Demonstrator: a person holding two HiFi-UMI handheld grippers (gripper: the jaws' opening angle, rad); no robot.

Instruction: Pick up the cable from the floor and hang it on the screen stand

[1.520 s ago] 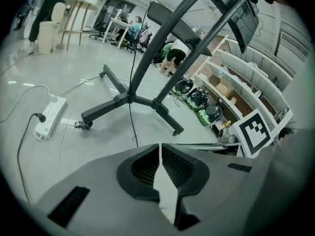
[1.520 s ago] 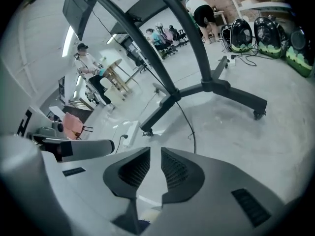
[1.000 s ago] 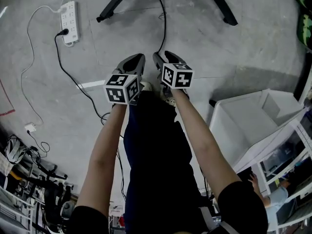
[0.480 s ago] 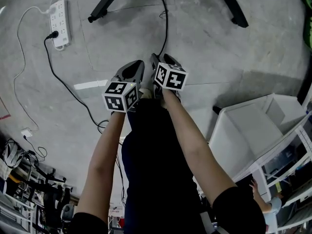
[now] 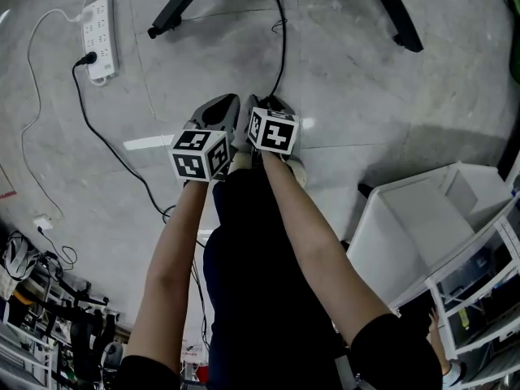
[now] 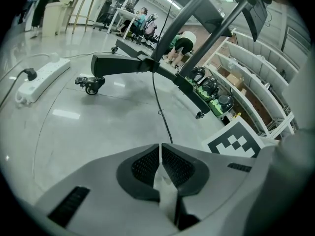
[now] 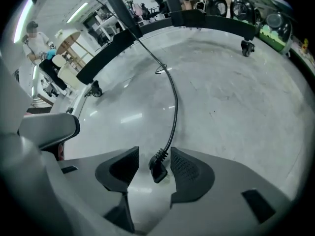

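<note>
A thin black cable (image 5: 282, 39) runs across the grey floor from between the screen stand's black legs (image 5: 183, 2) toward me. Its plug end (image 7: 158, 169) lies on the floor between the jaws of my right gripper (image 7: 154, 155). That gripper is open, with a gap on the plug's left side and neither pad pressing it. In the head view the right gripper (image 5: 268, 104) is over the cable's near end, with the left gripper (image 5: 219, 114) close beside it. The left gripper (image 6: 161, 149) is shut, pads together on nothing, and the cable (image 6: 160, 102) lies ahead of it.
A white power strip (image 5: 99, 31) lies at the far left, and its black cord (image 5: 114, 149) snakes toward my feet. A white shelf cart (image 5: 422, 218) stands at the right. The stand's wheeled base (image 6: 128, 63) spans the floor ahead. Cluttered racks fill the lower left.
The right gripper has shifted left, closer to the left gripper and onto the cable's near end. The left gripper has barely moved.
</note>
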